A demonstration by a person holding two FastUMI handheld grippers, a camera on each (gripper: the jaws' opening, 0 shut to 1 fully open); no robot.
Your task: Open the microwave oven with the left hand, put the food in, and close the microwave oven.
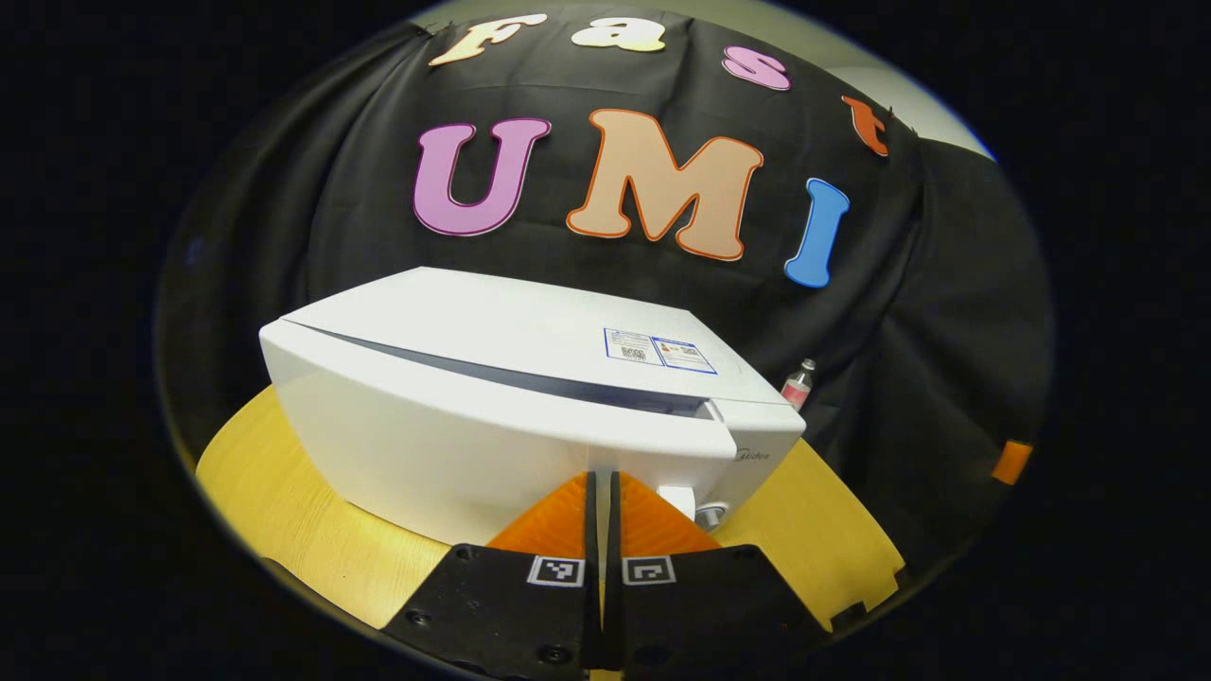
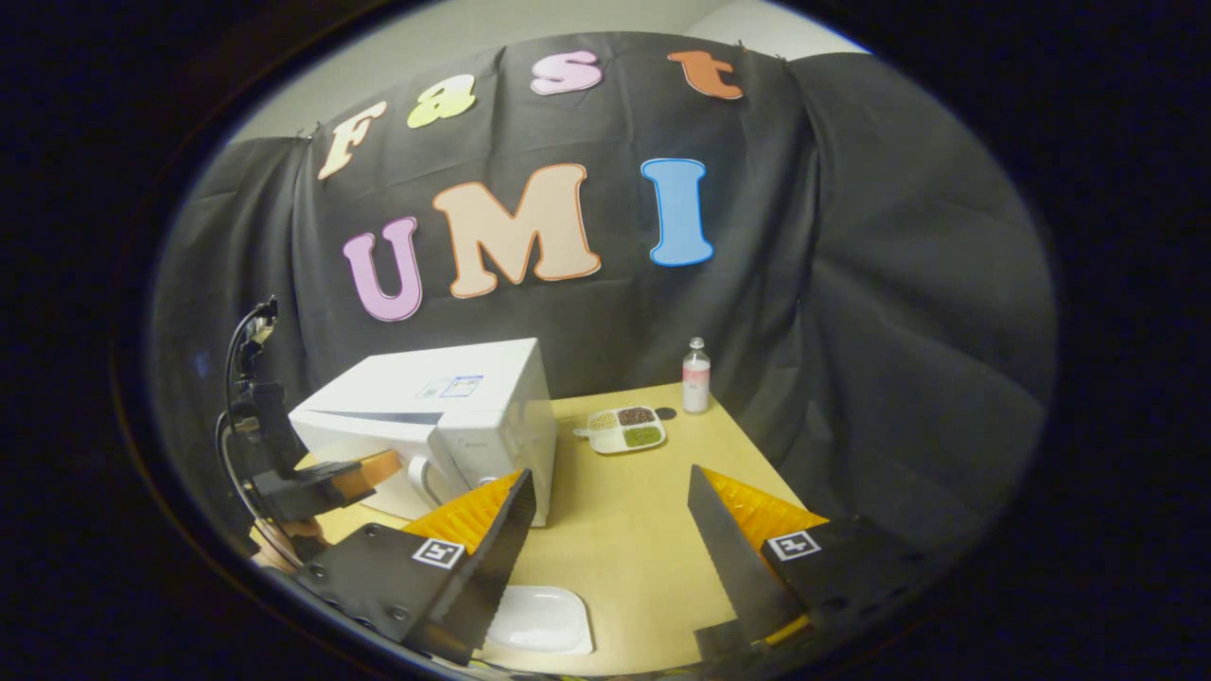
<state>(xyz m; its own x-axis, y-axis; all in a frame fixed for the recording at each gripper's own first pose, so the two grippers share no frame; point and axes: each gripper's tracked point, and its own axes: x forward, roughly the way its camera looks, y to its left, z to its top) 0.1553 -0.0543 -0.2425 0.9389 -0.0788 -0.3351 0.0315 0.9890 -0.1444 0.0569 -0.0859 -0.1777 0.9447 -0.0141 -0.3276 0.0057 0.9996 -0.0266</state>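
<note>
In the left gripper view, the left gripper (image 1: pixel 603 492) sat with its jaws clenched together, nothing between them, right at the front face of the white microwave oven (image 1: pixel 530 397), whose door looked closed. That view gave the oven's top with its sticker, the seam of the door and a round knob (image 1: pixel 711 514) low at the right; whether the fingertips touched the door could not be told. A small bottle (image 1: pixel 798 383) peeked out behind the oven's right corner. The right gripper view took in more: the right gripper (image 2: pixel 610 530) hung with jaws released wide above open tabletop, a white plate (image 2: pixel 541 619) lying near the table's front edge just below its fingers. Ahead lay bare wooden table (image 2: pixel 624 530), free room between the oven (image 2: pixel 445 416) on the left and the table's right edge. Farther back a divided tray of food (image 2: pixel 626 428) rested beside the oven's right side, the bottle (image 2: pixel 696 376) upright behind it by the cloth wall. The left gripper (image 2: pixel 364 473) showed at the oven's door.
</note>
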